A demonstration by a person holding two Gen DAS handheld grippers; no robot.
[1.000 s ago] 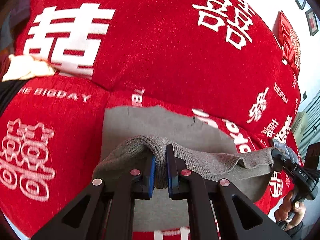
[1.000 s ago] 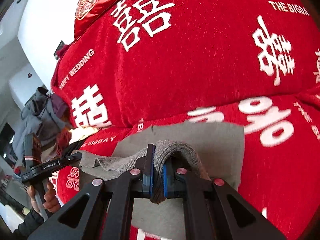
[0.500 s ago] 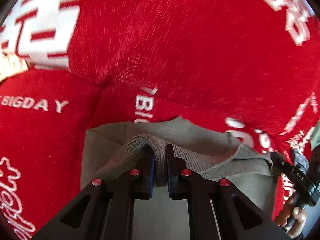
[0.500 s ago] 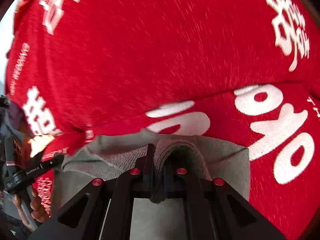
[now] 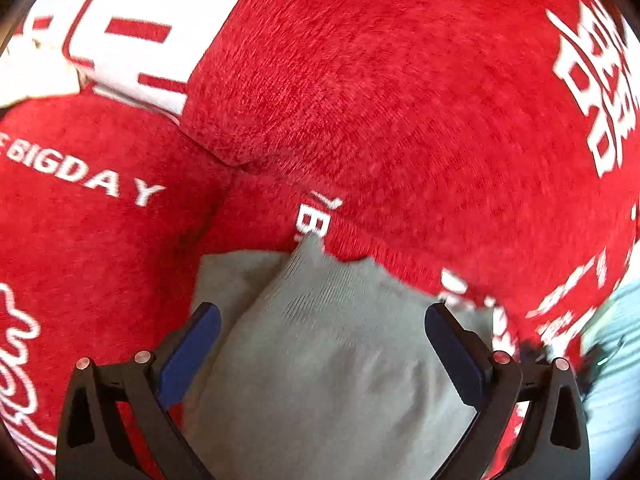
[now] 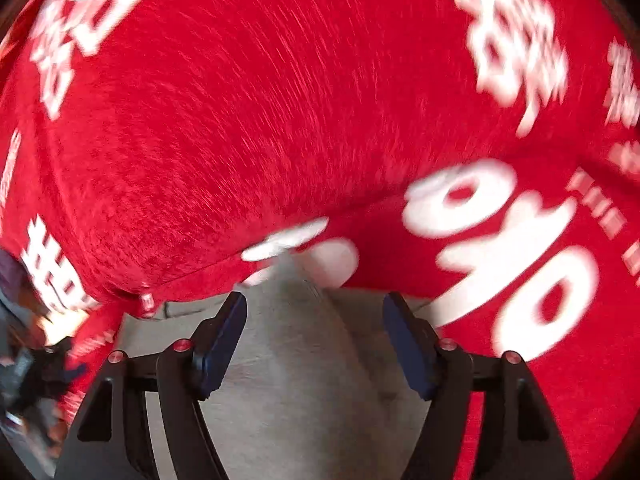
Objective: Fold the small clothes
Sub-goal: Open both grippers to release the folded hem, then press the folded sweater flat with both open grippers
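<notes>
The grey knitted garment (image 5: 320, 360) lay flat on the red plush cover with white lettering (image 5: 400, 100), its ribbed upper layer folded over a smoother layer beneath — one corner of the fold pointed toward twelve o'clock, reaching the seam where the seat met the backrest. In the left wrist view the left gripper (image 5: 320, 344) stood with its blue-padded jaws spread wide and opening, the cloth lying between them but pressed by neither pad. The right gripper (image 6: 314, 344) was likewise releasing, jaws opening, the grey fabric (image 6: 296, 380) loose below them.

Only the left view showed the words "BIGDAY" at nine o'clock and a cream cloth (image 5: 32, 76) at ten o'clock; only the right view showed the large white rounded characters at three o'clock.

A second earlier both pairs of jaws were clenched on a raised fold of the garment, stretched between them — now it lay dropped and doubled over.
</notes>
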